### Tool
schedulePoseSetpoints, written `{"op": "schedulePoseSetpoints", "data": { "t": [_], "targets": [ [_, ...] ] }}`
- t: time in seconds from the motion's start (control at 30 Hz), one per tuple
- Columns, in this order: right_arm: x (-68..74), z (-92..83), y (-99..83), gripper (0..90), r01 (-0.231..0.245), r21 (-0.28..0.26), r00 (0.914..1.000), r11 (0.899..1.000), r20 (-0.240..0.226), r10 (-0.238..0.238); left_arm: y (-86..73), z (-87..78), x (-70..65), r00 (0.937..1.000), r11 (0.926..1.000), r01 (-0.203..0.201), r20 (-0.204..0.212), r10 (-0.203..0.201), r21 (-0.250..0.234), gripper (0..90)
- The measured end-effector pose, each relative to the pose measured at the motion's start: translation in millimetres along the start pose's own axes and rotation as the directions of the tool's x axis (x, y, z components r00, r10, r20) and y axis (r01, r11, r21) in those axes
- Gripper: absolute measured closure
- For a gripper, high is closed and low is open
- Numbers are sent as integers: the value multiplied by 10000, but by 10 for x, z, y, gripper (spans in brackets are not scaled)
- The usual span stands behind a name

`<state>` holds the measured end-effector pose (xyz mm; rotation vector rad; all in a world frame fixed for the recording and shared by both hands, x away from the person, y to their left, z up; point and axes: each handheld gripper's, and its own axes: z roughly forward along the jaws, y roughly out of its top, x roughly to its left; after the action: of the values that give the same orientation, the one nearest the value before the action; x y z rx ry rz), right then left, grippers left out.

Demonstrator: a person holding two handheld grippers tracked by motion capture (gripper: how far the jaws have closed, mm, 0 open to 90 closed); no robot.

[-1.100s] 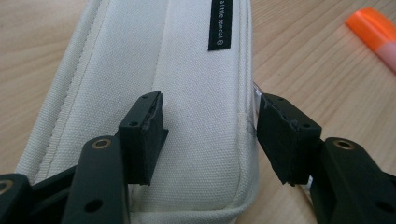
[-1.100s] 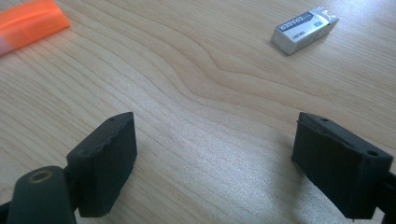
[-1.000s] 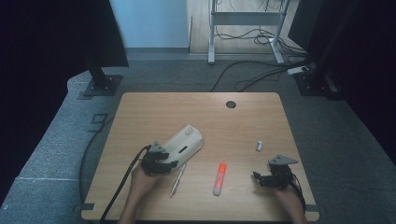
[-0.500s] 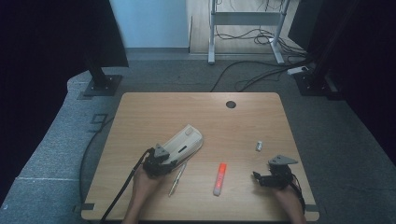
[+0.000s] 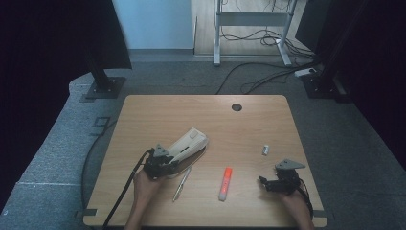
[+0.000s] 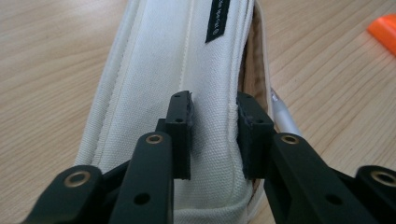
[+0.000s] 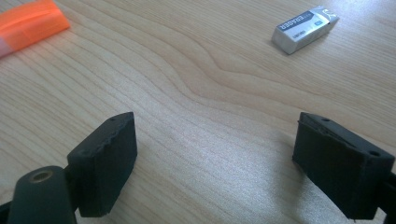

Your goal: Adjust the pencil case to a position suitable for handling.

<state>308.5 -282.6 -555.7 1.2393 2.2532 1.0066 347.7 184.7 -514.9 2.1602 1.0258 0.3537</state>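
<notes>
Fingers (image 6: 180, 135) of the left gripper (image 5: 160, 163) now pinch the near end of the pouch (image 6: 187, 56) left of mid-bench (image 5: 287, 124), having edged closer over the last second, while the right gripper (image 7: 215, 158) stays spread and empty.

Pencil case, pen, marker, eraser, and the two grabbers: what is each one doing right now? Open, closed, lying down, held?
Pencil case: lying flat, open along one side, fabric pinched by the left gripper.
Pen: lying beside the case, untouched.
Orange highlighter: lying flat, capped, untouched.
Eraser: lying in its sleeve, untouched.
Left gripper: shut on the case.
Right gripper: open, empty, low over the table.
</notes>
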Motion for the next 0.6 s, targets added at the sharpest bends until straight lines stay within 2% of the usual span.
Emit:
{"op": "schedulePoseSetpoints", "data": {
  "t": [0.33, 0.6],
  "targets": [
    [1, 0, 0, 130, 42, 3, 10000, 10000, -37, -42, 42, -113, 118, 9952, 9964, 709, 715, -675, -459, 739],
    [4, 1, 0, 130, 44, -13, 10000, 10000, -54, -44, 54, -153, 161, 9919, 9939, 946, 907, -893, -570, 742]
  ]
}}
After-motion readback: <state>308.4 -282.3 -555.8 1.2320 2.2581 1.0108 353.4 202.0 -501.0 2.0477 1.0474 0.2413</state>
